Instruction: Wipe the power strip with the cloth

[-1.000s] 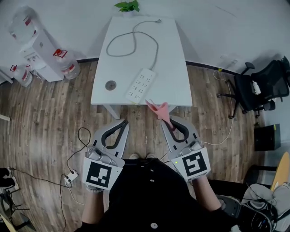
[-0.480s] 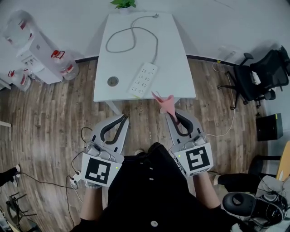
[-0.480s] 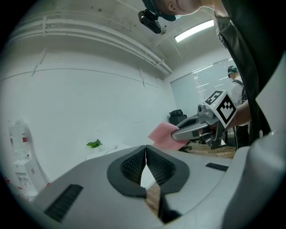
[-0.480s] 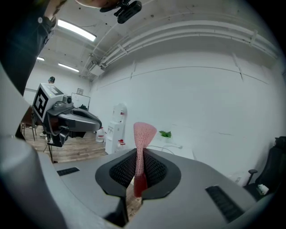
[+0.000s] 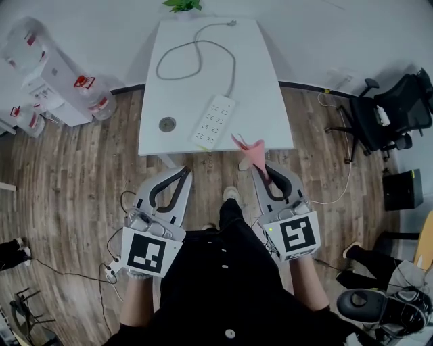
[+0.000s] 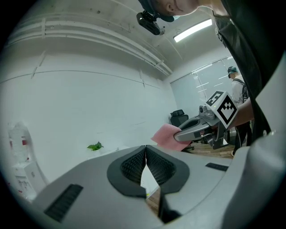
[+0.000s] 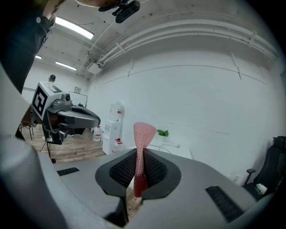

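A white power strip (image 5: 213, 122) lies on the white table (image 5: 264, 101) near its front edge, its grey cord (image 5: 196, 57) looping toward the far end. My right gripper (image 5: 260, 166) is shut on a pink cloth (image 5: 251, 151), which sticks up past the jaw tips just short of the table's front right corner. The same cloth (image 7: 143, 138) stands upright between the closed jaws in the right gripper view. My left gripper (image 5: 184, 177) hangs shut and holds nothing, below the table's front edge over the wooden floor. The left gripper view shows the right gripper (image 6: 181, 134) carrying the pink cloth (image 6: 164, 134).
A round grommet (image 5: 166, 124) sits in the table left of the strip. A small plant (image 5: 183, 5) stands at the table's far end. A water dispenser with bottles (image 5: 57, 74) is at left, an office chair (image 5: 396, 108) at right. Cables and a floor socket (image 5: 110, 270) lie near my feet.
The table and power strip have shifted slightly up and right in the head view. Both grippers stay shut, the right one still holding the cloth, now closer to the table's front edge.
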Motion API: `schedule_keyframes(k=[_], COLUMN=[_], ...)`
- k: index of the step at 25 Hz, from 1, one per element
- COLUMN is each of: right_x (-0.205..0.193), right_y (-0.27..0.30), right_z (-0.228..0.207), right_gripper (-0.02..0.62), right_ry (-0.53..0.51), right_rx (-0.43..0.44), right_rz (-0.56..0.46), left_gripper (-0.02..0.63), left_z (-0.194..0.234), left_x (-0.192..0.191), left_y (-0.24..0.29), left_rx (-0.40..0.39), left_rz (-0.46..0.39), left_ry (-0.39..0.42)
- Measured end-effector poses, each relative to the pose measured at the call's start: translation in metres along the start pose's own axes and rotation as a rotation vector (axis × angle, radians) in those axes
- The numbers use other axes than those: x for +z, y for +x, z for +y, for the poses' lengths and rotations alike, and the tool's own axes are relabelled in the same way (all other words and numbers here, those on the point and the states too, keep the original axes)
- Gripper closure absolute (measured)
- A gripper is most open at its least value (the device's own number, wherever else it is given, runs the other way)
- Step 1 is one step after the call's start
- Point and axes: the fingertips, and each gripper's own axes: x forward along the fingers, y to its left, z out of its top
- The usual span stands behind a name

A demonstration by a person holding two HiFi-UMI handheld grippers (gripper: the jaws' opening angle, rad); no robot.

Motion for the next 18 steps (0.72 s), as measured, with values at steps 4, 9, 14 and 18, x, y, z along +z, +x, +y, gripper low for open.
schedule_keyframes(k=[4,9,14,18], right_x=[0.002,0.000,0.001,0.004], right_y=[0.018,0.043,0.074,0.100], right_z=[-0.016,-0.052,-0.084,-0.109], right_gripper=[0.548,0.548,0.548,0.548], right_ry=[-0.011,-0.024,-0.027,-0.039], right_rx=[0.020,0.047,0.109,0.145], right_rz=[-0.007,-0.003,-0.008,-0.011], left_gripper=[0.591,0.591,0.591,0.591], left_z=[0.010,0.023,0.036,0.048], left_x=[0.000,0.006,0.012,0.016], left_y=[0.018,0.056,0.095,0.121], left_rx=[0.024,0.056,0.101,0.137], left_rz=[0.003,0.014,0.022,0.028], left_ry=[-0.005,0.000,0.000,0.006])
